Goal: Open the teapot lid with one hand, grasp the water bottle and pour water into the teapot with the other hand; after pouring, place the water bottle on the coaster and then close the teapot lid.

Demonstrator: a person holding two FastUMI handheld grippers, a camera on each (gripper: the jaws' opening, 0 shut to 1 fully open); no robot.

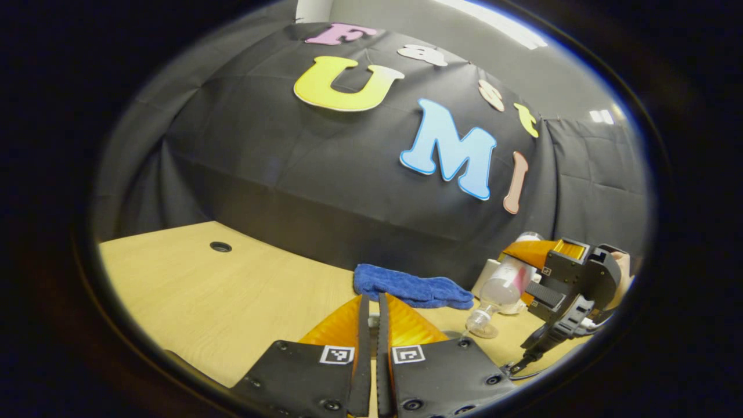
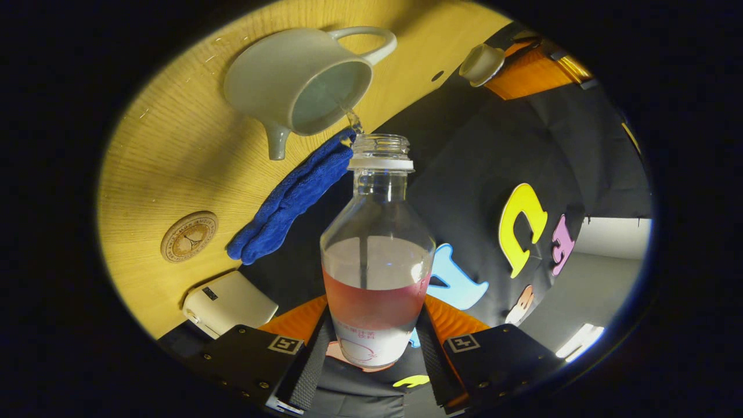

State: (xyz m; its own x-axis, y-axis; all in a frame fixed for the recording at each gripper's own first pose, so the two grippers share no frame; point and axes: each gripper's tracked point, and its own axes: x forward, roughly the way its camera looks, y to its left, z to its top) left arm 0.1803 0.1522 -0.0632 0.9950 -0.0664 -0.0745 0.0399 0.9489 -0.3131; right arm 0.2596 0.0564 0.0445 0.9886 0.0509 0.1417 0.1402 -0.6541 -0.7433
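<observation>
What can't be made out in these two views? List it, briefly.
- Left gripper view: the teapot is mostly hidden behind the water bottle and the right gripper.
- Right gripper view: the teapot's water level is lost in shadow.
- Right gripper view: the water bottle's base is hidden between the jaws.
- Right gripper view: the coaster engraving is too small to make out.

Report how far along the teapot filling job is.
Done: the lid is off the teapot, held up by the left gripper. In hand: the right gripper is shut on the water bottle, tipped so a thin stream runs into the open pot. Left: finish pouring, stand the bottle on the coaster, which is bare, then put the lid back.
</observation>
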